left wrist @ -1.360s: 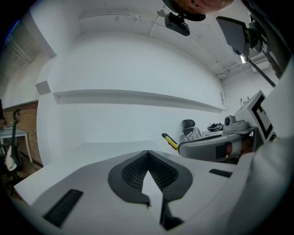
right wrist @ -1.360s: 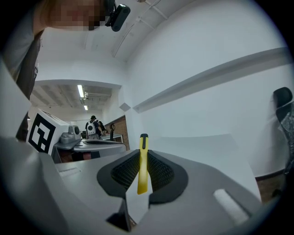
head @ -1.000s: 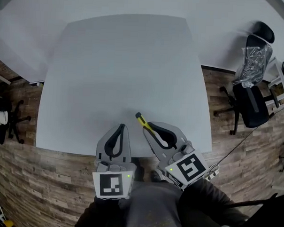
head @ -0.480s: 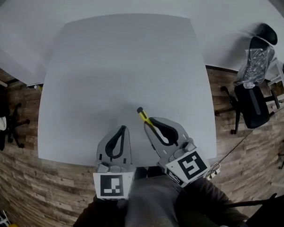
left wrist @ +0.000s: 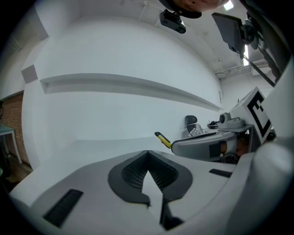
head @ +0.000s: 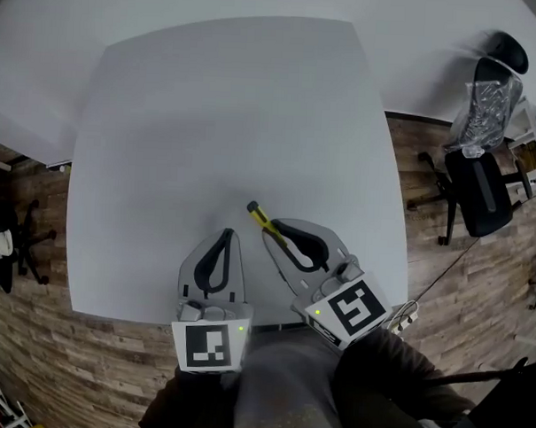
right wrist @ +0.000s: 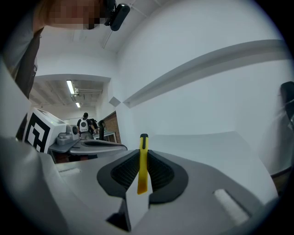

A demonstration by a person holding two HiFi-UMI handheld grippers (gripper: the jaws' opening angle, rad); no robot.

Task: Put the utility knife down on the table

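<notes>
The knife [head: 260, 217] is a slim yellow bar with a black tip, clamped in the right gripper [head: 283, 239], whose fingers [right wrist: 118, 172] are closed flat on its sides. It sits over the bench [head: 211, 100], close to the near edge and a little right of the middle. The black tip pokes out past the fingertips toward the far left corner. It looks light and stiff, with a smooth plastic shell, so it could pivot or slide in a loose hold. A grip across the flat sides near mid-body, as here, seems the safe one, and it should lie steady once it is laid on its broad face. The left gripper [left wrist: 148, 170] hangs just beside the right one above the same near edge, its fingers closed together with nothing between them. Whether the knife touches the bench or hangs just above it cannot be told. The rear of the knife is buried between the pads in the head view. No view shows if a blade is out at the black end.
</notes>
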